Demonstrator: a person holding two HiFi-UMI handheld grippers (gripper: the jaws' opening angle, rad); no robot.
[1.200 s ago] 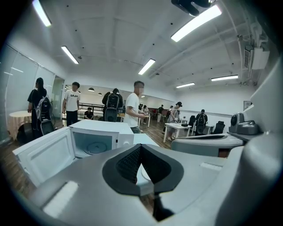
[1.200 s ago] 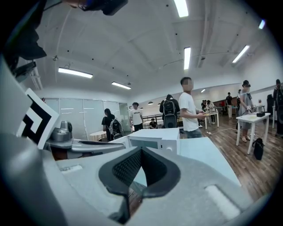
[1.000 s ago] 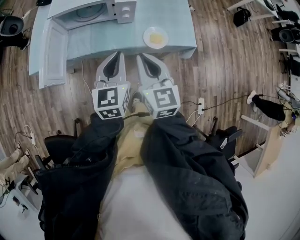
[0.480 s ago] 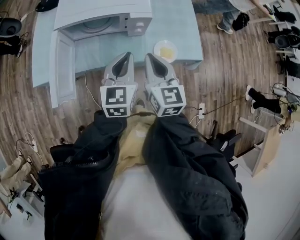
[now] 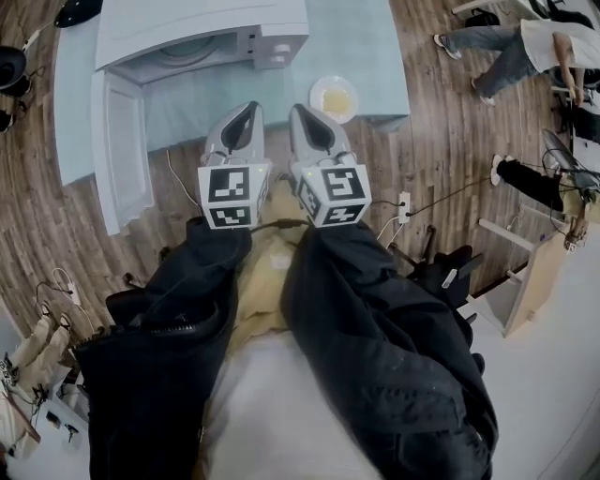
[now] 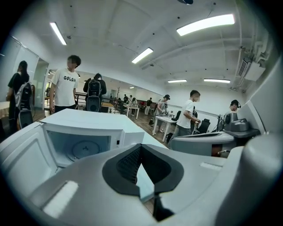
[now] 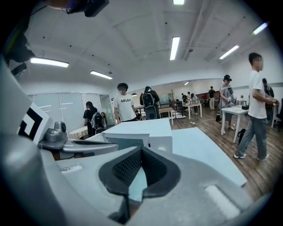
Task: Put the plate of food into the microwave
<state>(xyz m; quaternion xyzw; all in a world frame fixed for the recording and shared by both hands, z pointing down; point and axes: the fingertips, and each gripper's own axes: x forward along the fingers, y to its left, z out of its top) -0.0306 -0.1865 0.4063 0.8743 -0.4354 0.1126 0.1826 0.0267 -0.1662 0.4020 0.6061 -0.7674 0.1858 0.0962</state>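
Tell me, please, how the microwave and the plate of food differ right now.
The microwave is a large white box; the plate of food is a small round dish. The microwave stands open, its door swung out; the plate lies near the front right edge of the table. The microwave's cavity holds only its turntable; the plate carries yellow food. Both rest on that light-blue table.

White microwave (image 5: 192,23) — pale-blue table (image 5: 375,42)

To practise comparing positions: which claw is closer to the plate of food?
The right claw: its tip is beside the plate of food; the left claw lies farther off, by the microwave.
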